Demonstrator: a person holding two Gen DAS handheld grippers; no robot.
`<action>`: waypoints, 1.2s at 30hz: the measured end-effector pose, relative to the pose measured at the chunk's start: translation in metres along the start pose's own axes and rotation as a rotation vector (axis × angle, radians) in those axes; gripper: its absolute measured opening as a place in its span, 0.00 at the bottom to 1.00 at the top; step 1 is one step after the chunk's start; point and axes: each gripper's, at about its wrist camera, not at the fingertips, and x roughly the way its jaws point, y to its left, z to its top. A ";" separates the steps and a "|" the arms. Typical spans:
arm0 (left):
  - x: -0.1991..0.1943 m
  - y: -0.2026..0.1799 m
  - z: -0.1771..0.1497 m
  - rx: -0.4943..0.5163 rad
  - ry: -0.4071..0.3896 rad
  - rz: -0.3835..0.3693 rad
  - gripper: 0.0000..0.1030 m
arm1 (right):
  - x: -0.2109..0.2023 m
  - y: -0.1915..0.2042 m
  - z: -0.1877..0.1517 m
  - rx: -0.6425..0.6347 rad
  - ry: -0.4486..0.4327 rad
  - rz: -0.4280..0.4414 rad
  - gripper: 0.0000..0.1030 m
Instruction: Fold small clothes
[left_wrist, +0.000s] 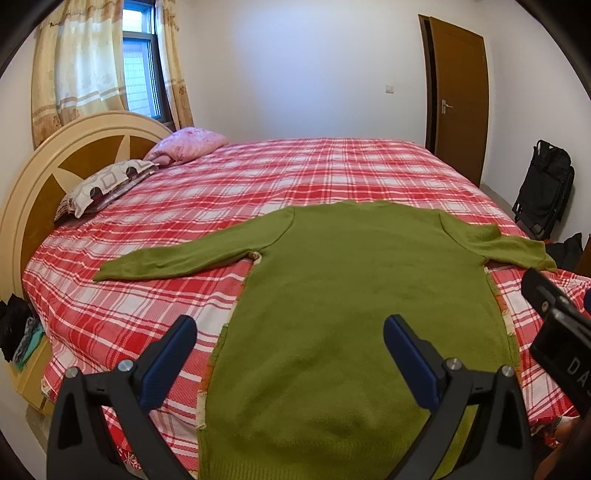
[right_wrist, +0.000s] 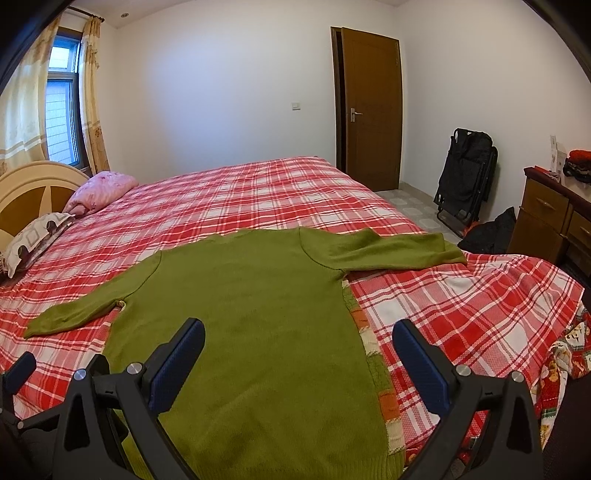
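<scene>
Because the green sweater (left_wrist: 354, 295) lies spread flat on the red plaid bedspread (left_wrist: 155, 295), back side up and with both sleeves stretched outward, it looks prepared for a first fold that is not yet begun. Seen from the left wrist camera, the left gripper (left_wrist: 290, 347) hangs over the lower body of the sweater with its jaws wide apart and nothing between them. One blue pad sits above bare bedspread just off the garment's left edge, the other above the knit. That straddle probably lines it up for the left hem corner or side seam. Ahead and to the left, the left sleeve (left_wrist: 177, 260) runs out toward the pillows (left_wrist: 107, 186). Part of the right gripper shows at the right edge of this view, close beside.

From the right wrist camera, the right gripper (right_wrist: 299, 349) mirrors that pose: jaws spread, empty, one pad over the sweater and the other over the bedspread past the garment's right edge. A striped lining strip (right_wrist: 373, 354) peeks out along that edge directly between the pads. Ahead and to the right, the right sleeve (right_wrist: 391, 247) lies across the bedspread toward the bed's side, its cuff near the drop. Whether either gripper touches the fabric cannot be told. Both seem placed symmetrically so the hem can be lifted evenly, which should keep the soft knit from skewing.
</scene>
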 end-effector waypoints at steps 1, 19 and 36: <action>0.000 -0.001 0.000 0.001 -0.003 -0.001 1.00 | 0.000 0.000 0.000 0.000 0.001 0.000 0.99; 0.001 -0.006 0.000 0.008 -0.003 -0.002 1.00 | 0.007 -0.002 -0.002 0.013 0.025 0.005 0.99; 0.010 -0.005 -0.002 -0.023 0.035 -0.028 1.00 | 0.018 -0.010 -0.003 0.030 0.053 0.003 0.99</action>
